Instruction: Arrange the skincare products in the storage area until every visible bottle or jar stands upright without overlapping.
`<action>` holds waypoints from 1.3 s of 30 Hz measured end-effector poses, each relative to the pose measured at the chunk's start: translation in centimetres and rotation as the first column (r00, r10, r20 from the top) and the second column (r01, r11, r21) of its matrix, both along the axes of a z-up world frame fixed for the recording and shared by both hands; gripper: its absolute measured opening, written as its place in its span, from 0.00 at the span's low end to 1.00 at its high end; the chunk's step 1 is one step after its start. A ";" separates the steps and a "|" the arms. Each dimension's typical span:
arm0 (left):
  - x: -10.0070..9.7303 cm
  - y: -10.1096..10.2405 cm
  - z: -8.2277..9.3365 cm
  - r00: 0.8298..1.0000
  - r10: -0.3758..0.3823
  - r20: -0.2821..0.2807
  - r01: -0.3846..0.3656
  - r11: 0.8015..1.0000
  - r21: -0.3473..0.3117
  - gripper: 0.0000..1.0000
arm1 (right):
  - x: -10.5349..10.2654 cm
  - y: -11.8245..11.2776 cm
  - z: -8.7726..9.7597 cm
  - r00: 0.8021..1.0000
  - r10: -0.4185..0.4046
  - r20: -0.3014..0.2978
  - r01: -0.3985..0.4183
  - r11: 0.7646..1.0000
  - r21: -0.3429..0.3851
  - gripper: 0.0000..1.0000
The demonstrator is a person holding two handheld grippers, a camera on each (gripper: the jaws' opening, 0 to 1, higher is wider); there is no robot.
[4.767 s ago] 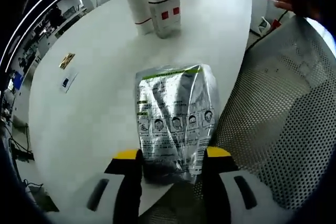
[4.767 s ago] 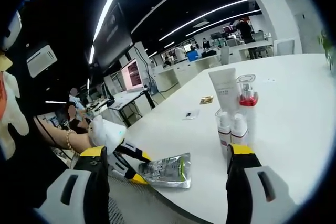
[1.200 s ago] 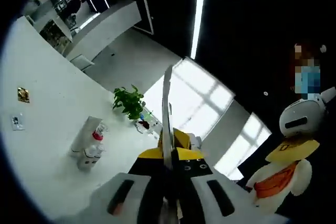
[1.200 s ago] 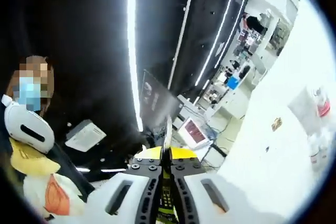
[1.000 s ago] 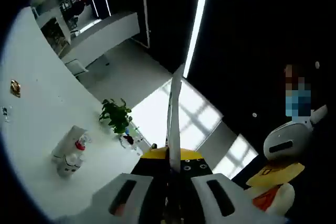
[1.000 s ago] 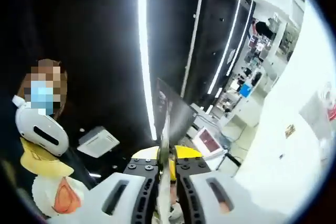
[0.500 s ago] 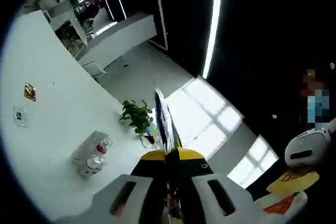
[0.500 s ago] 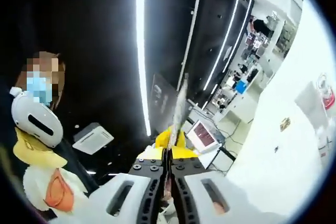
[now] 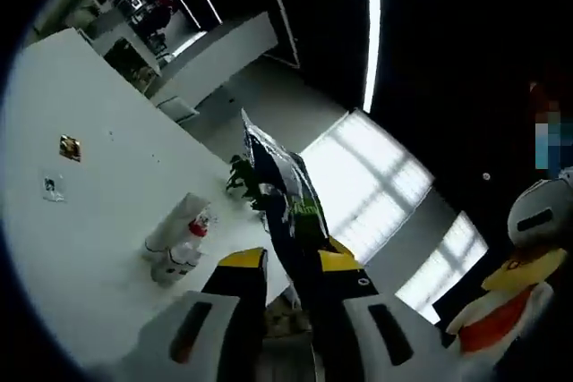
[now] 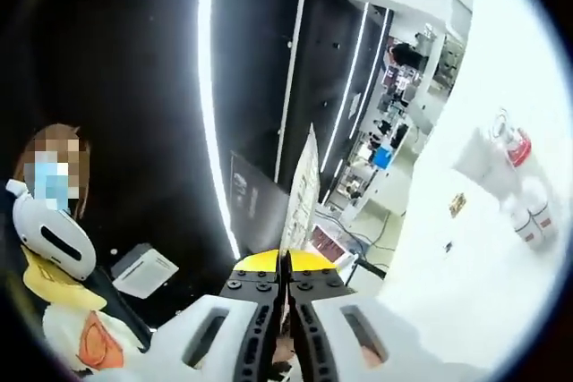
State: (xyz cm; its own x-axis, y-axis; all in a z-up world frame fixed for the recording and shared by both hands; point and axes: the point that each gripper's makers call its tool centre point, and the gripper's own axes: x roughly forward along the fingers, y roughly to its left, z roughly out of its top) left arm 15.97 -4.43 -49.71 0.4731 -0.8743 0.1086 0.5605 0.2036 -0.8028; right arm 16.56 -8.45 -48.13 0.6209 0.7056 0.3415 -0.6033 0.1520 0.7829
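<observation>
A silver foil pouch (image 9: pixel 279 192) with a green band is held up in the air. In the left gripper view it rises at a slant from between the jaws of my left gripper (image 9: pixel 288 261), which stand apart, so that gripper is open. My right gripper (image 10: pixel 286 262) is shut on the pouch (image 10: pixel 301 183), seen edge-on as a thin strip. On the white table (image 9: pixel 72 239) stand a white tube, a red-capped pump bottle and small bottles (image 9: pixel 179 243) in a tight cluster. The same cluster (image 10: pixel 512 172) stands on the table (image 10: pixel 474 284) far off in the right gripper view.
A gold card (image 9: pixel 69 147) and a small white card (image 9: pixel 52 188) lie on the table left of the bottles. A potted plant (image 9: pixel 236 176) stands behind the pouch. A white and yellow plush figure (image 10: pixel 54 248) is close on the left.
My left jaws, shut on the pouch's edge half a second ago, now stand apart. The pouch has turned and shows its face. My right gripper stays shut on it.
</observation>
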 end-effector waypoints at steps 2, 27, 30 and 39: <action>0.2 0.5 -0.5 0.999 0.042 -0.013 -0.042 0.999 -0.003 0.01 | 0.0 -0.1 -0.9 0.999 -0.001 -0.036 0.001 1.000 -0.004 0.01; 2.0 1.3 -4.1 0.989 0.118 -0.093 -0.110 0.990 0.091 0.00 | 0.2 1.4 -3.4 0.989 0.017 0.149 0.043 0.921 -0.387 0.44; 2.4 1.3 -4.8 0.988 0.113 -0.105 -0.103 0.990 0.098 0.00 | 0.4 1.3 -3.5 0.986 0.010 0.169 0.060 0.910 -0.409 0.62; 3.8 1.3 -7.5 0.980 0.126 -0.153 -0.107 0.986 0.127 0.00 | 1.3 0.5 -5.5 0.984 0.020 0.176 0.078 0.845 -0.529 0.85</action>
State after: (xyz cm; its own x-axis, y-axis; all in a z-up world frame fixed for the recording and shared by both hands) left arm 19.81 -3.15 -57.19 0.5756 -0.8142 -0.0767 0.3933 0.3579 -0.8469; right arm 17.82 -7.99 -53.63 0.6116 0.7909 0.0198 -0.7067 0.5349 0.4631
